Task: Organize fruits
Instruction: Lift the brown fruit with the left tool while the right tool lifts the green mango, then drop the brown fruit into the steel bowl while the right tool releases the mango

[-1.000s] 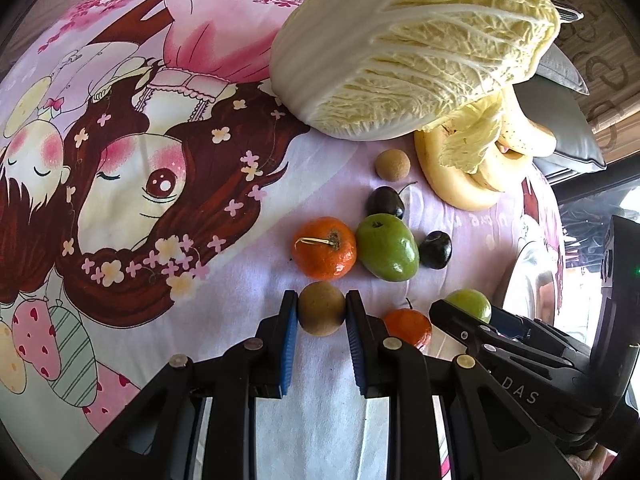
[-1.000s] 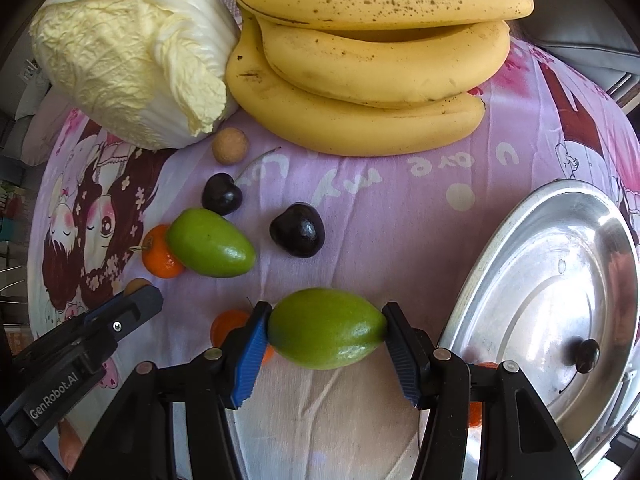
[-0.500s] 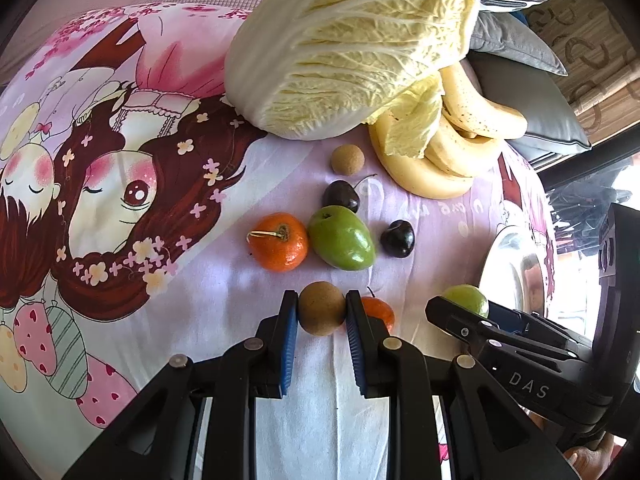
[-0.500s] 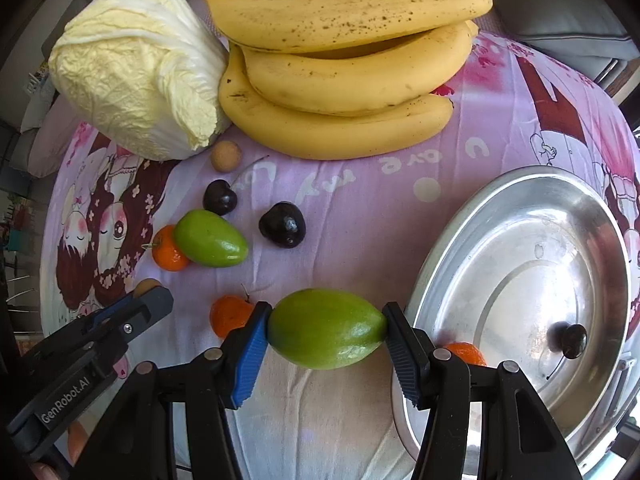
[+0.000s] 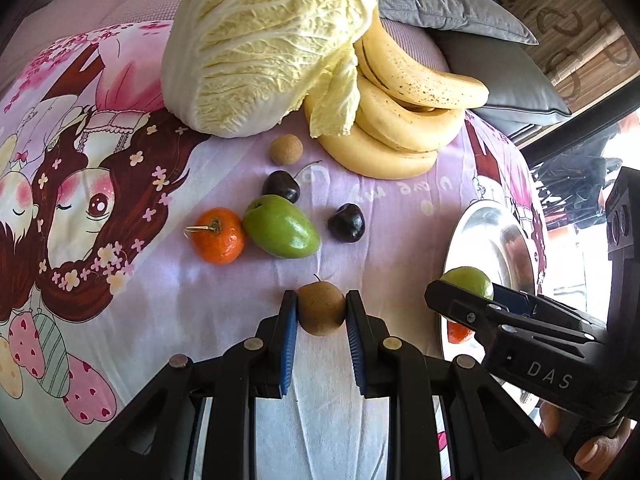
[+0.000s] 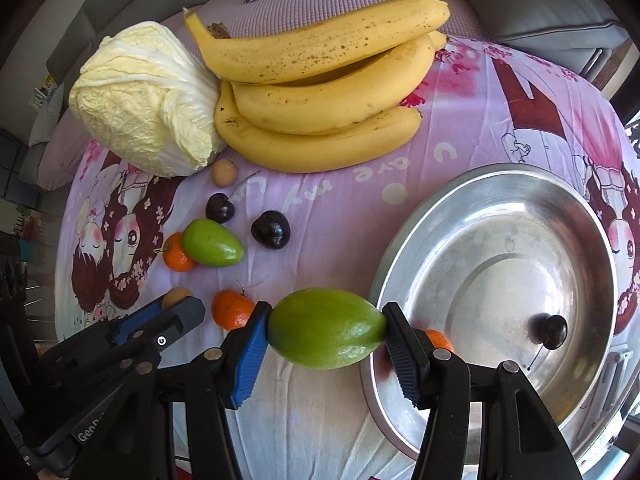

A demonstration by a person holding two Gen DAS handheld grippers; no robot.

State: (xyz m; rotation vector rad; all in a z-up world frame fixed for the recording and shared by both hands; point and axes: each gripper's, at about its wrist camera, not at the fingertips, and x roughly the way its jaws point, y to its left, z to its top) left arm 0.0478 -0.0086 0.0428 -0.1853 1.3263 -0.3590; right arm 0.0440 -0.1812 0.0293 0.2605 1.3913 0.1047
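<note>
My left gripper (image 5: 321, 312) is shut on a small brown round fruit (image 5: 321, 309), held above the cloth. My right gripper (image 6: 326, 334) is shut on a green oval fruit (image 6: 326, 334), held at the near left rim of the steel plate (image 6: 568, 216). The plate holds a dark cherry (image 6: 552, 331) and an orange fruit (image 6: 439, 339) partly hidden behind my right finger. On the cloth lie a mandarin (image 5: 218, 235), a second green fruit (image 5: 282, 227), two cherries (image 5: 346, 223) (image 5: 281, 186), a tan longan (image 5: 285, 149) and another mandarin (image 6: 231, 309).
A napa cabbage (image 5: 264, 44) and a bunch of bananas (image 6: 320, 92) lie at the back of the cartoon-printed cloth (image 5: 100, 200). Grey cushions (image 5: 480, 20) sit behind them. The right gripper (image 5: 520, 340) shows in the left wrist view at right.
Both grippers have lifted and drawn back with their fruits. The right gripper has carried the green fruit rightward to the plate's rim; more of the plate is now in view.
</note>
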